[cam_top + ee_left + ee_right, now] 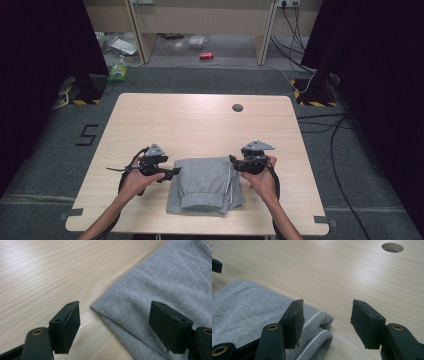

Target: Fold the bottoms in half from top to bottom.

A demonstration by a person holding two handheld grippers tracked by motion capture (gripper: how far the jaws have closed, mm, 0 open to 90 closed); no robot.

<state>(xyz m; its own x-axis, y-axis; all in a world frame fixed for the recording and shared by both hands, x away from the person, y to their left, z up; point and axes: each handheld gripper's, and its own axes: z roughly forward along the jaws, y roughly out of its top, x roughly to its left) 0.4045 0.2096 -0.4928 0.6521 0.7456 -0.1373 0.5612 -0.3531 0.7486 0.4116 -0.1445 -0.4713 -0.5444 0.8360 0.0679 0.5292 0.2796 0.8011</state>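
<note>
Folded grey sweatpants (pixel 206 185) with a thin white side stripe lie flat near the table's (pixel 200 120) front edge, between both grippers; their long axis runs front to back, rolled fold toward the person; left gripper (pixel 115 322) gapes wide over a corner, empty; right gripper (pixel 325 320) stands open beside the striped edge, gripping nothing.

grey knit cloth (pixel 205 184), matt wood table (pixel 200 120)
</note>
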